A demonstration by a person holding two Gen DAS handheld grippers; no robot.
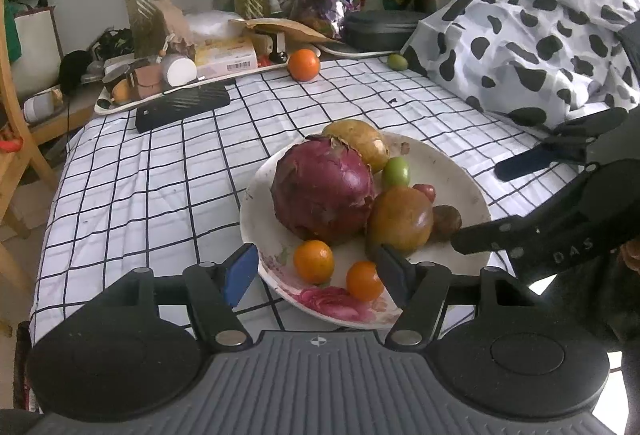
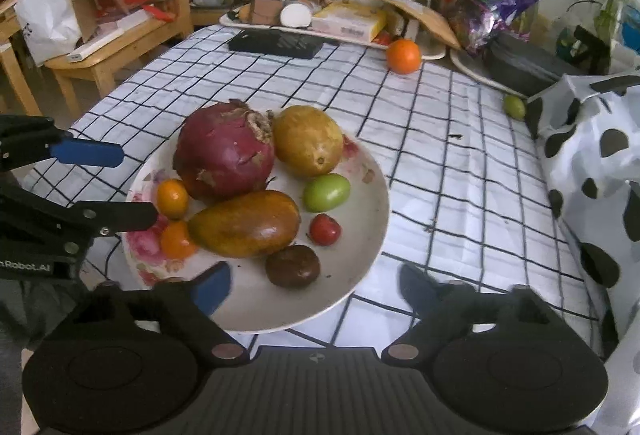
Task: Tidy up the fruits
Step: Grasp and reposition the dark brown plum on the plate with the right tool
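Plainly, most of the fruit sits on a white floral plate [image 2: 372,195] resting on the checked cloth of the desk [image 2: 440,155]. On the plate lie a big purple-red round fruit [image 2: 224,151], a yellow-brown pear [image 2: 308,139], a brown-orange mango [image 2: 246,223], a green fruit [image 2: 326,191], a small red fruit [image 2: 325,229], a dark brown round fruit [image 2: 293,265] and two small orange fruits [image 2: 172,197] – one just beside the other at the plate's flowered edge.

Well apart from the plate, near the clutter at the desk's far side, sit an orange [image 2: 403,56] and a small green fruit [image 2: 514,106], the latter beside a black-spotted white bag [image 2: 592,171].

The left gripper [image 1: 316,271] hovers over the plate's near rim, its jaws partly apart with the two small orange fruits [image 1: 314,261] showing between them; the pads press on nothing. The right gripper [image 2: 312,285] points down over the opposite side of the plate, jaws wide apart – the dark brown fruit lies just ahead between them, untouched.
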